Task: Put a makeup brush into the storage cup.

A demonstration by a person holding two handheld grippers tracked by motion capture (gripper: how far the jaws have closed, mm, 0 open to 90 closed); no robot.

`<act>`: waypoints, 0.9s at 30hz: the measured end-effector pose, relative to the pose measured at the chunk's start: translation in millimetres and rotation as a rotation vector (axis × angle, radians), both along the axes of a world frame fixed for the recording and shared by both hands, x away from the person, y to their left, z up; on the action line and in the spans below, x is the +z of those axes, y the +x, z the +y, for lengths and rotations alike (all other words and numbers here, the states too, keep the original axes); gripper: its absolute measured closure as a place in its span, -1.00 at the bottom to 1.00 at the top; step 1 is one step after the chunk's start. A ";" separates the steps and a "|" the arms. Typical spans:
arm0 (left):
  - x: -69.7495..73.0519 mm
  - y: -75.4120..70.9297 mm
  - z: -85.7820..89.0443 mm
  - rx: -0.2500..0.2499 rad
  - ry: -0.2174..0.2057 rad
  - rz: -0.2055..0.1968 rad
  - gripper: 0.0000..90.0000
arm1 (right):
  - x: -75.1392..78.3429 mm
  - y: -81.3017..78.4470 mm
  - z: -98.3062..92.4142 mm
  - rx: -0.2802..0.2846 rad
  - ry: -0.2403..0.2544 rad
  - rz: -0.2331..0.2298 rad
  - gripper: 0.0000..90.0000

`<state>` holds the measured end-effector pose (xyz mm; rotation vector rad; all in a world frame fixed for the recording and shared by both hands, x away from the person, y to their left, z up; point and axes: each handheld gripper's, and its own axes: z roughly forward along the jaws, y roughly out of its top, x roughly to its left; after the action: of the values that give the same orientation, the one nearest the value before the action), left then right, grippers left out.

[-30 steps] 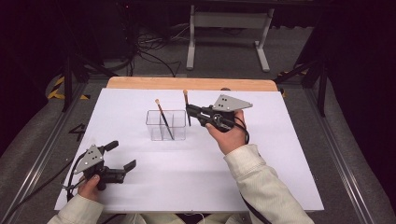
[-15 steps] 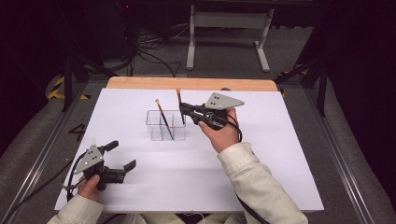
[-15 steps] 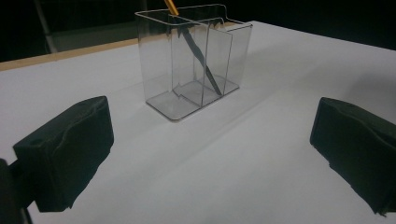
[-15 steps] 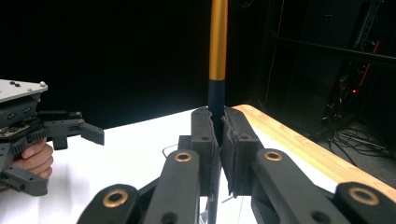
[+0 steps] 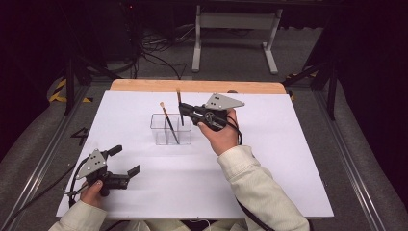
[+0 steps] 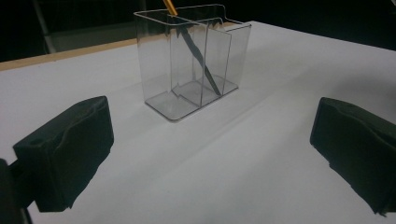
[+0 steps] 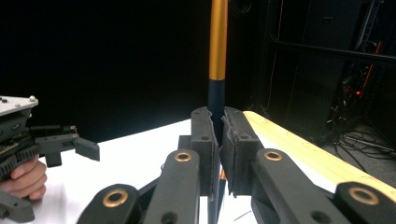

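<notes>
No legible writing. Right gripper [image 5: 185, 112]: raised over the clear plastic 2-compartment holder [image 5: 171, 129], jaws clamped on an upright brush [image 7: 217, 70] with orange-and-black handle. Left gripper [image 5: 126, 161]: resting low on the white table [image 5: 269, 159], jaws spread wide, nothing between. A second brush [image 5: 168, 122] leans inside the holder.

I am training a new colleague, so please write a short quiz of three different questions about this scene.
1. True or false: the right gripper is shut on a brush.
2. How many brushes stand inside the clear organizer? A) none B) one C) three
3. Fill in: the left gripper's jaws are ____.

Key: 1 true; 2 B, one leaning brush; 3 open, holding nothing.
</notes>
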<state>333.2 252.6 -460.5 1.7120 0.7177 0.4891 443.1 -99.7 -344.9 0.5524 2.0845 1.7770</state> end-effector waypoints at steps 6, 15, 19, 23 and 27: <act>0.0 0.0 0.1 -0.002 -0.001 -0.003 -0.99 | -4.1 6.5 4.5 -0.002 0.026 0.007 0.87; 0.1 -0.1 0.4 -0.002 -0.001 -0.005 -1.00 | -10.9 13.7 10.2 -0.003 0.051 0.034 0.87; 0.1 -0.2 0.6 -0.003 0.001 -0.005 -1.00 | -14.9 15.8 12.9 0.001 0.066 0.041 0.87; 0.2 -0.4 0.6 -0.001 0.000 -0.006 -1.00 | -17.3 17.6 13.6 -0.008 0.069 0.040 0.87; 0.2 -0.2 0.7 -0.003 0.003 -0.004 -1.00 | -20.2 20.2 13.9 -0.005 0.077 0.051 0.87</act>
<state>332.9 253.3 -460.3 1.7145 0.7117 0.4912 463.3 -85.7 -365.1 0.6299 2.0527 1.8653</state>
